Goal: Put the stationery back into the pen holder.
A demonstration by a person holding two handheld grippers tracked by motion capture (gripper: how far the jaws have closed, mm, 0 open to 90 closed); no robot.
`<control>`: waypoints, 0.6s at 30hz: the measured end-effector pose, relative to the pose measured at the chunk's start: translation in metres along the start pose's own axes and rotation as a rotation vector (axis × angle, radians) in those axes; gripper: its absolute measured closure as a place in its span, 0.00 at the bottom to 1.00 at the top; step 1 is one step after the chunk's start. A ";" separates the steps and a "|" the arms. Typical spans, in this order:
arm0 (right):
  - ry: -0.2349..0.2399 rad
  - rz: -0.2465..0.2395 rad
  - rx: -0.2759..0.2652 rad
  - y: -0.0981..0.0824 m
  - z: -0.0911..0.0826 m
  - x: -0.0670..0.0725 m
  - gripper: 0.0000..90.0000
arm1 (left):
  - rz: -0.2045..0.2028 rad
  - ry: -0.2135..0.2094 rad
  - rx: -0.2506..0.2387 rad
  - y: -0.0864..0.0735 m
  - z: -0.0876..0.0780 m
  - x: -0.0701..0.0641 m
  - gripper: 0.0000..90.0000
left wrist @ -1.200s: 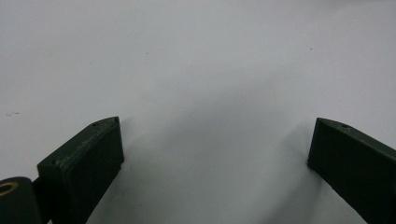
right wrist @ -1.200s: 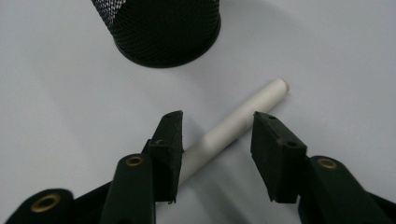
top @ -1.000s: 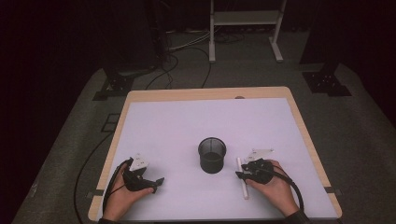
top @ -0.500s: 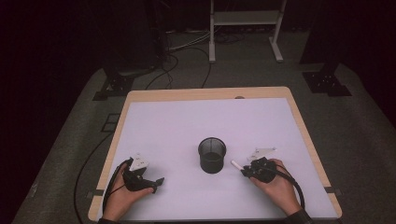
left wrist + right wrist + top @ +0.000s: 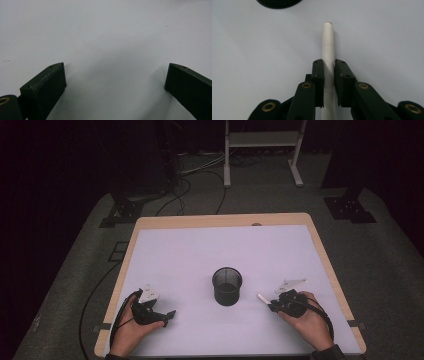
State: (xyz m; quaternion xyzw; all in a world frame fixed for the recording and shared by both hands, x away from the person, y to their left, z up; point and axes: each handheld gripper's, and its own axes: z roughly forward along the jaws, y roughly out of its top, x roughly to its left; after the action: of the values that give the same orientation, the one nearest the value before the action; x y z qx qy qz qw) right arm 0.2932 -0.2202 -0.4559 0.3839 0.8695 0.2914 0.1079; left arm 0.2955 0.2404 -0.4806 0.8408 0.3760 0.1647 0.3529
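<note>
On the white desk (image 5: 200, 255), the right gripper (image 5: 329, 72) pinches a white marker (image 5: 328, 42) between its fingers just right of the black mesh cup (image 5: 227, 286), while the left gripper (image 5: 159, 312) rests near the front-left corner, fingers spread wide.

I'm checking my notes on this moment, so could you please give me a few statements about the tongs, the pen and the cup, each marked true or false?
1. The right tongs are shut on a white pen. True.
2. The left tongs grip the pen. False: their jaws stand wide apart over the bare table, holding nothing.
3. The black mesh cup stands upright between the two hands. True.
4. The pen is already in the cup. False: it is in the right tongs, beside the cup, its tip pointing toward the cup.
5. The cup lies tipped over. False: it is upright, mouth up.
</note>
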 end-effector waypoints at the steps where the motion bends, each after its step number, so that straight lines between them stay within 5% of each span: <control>1: -0.004 -0.002 0.004 -0.002 -0.001 -0.001 0.86 | 0.000 0.000 0.000 0.000 0.000 0.000 0.03; 18: -0.026 0.006 0.090 -0.019 -0.018 -0.011 0.79 | 0.000 0.000 0.000 0.000 0.000 0.000 0.03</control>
State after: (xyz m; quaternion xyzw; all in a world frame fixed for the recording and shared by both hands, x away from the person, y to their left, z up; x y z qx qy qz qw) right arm 0.2820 -0.2457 -0.4528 0.3945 0.8792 0.2474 0.1011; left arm 0.2954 0.2404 -0.4805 0.8409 0.3759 0.1647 0.3528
